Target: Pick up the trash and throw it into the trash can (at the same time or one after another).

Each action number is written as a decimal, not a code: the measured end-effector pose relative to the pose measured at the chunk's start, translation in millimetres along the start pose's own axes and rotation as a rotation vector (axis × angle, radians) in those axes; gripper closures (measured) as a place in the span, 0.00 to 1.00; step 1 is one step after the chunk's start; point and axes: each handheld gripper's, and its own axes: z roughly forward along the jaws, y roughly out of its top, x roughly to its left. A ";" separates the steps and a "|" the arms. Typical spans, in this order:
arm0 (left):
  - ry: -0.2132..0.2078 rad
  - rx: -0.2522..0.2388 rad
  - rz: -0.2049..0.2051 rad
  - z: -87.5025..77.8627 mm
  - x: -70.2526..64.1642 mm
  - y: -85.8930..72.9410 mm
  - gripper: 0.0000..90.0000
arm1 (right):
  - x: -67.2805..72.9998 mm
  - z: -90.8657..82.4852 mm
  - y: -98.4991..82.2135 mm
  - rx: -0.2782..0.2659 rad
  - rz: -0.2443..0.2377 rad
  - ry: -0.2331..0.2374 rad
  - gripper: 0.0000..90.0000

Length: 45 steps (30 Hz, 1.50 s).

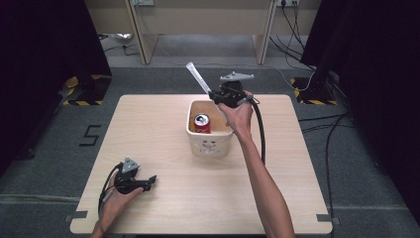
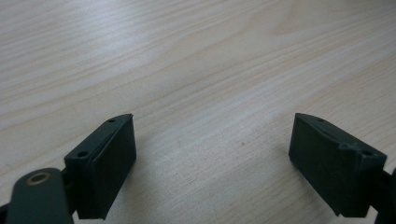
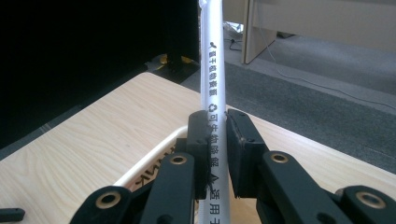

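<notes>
Clamped low in the right gripper (image 3: 217,154), a light, slippery white tube (image 3: 213,70) is hovering above the bin (image 1: 210,144); left gripper (image 2: 212,154) is idling agape.

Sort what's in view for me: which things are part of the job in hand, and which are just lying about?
In the job:
- white tube, clamped in the right gripper
- beige bin, just below it
- red can, standing in the bin

Lying about:
- left gripper, open, idle over bare table
- floor cables
- desk behind
</notes>
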 end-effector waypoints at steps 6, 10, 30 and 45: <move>0.000 0.000 0.000 0.0 0.0 0.0 0.16 | 4.8 14.4 4.9 0.015 -0.005 -0.004 0.89; 0.000 0.001 0.002 -0.1 0.1 0.0 0.16 | 4.7 22.9 4.4 0.018 0.010 -0.003 0.89; -0.002 0.004 0.002 -0.3 0.2 0.1 0.16 | -2.4 48.8 -7.9 0.036 0.050 -0.014 0.89; -0.002 0.002 0.000 -0.2 0.0 0.1 0.16 | -4.7 52.2 -21.8 0.064 0.062 -0.015 0.87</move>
